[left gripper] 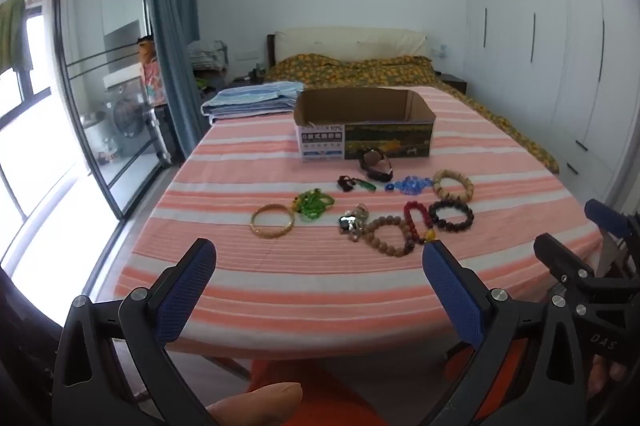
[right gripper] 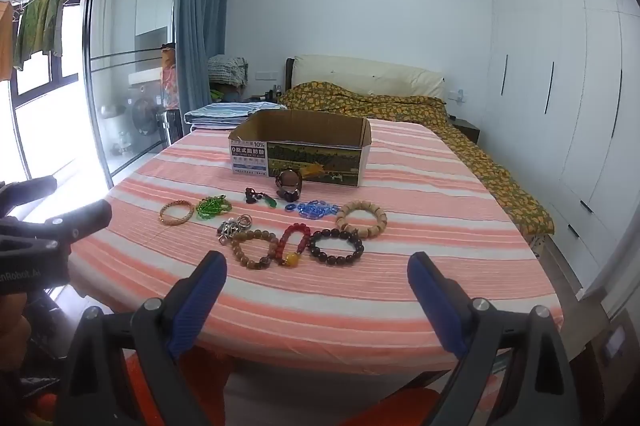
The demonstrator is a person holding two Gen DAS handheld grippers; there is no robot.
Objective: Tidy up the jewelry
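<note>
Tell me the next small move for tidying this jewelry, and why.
Probably bring the right tool forward and down over the dark bead bracelet. Both tools are open and empty, short of the jewelry; the left tool is no closer. That bracelet lies nearest the right one, apart enough to grip alone, and the cardboard box behind sits open.

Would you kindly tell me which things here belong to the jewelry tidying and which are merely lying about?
Belongs to the job:
cardboard box
gold bangle
green bead strand
blue bead strand
pale wooden bracelet
dark bead bracelet
brown bead bracelet
red bead strand

Just lying about:
folded blue cloth
yellow quilt
suitcase
</note>
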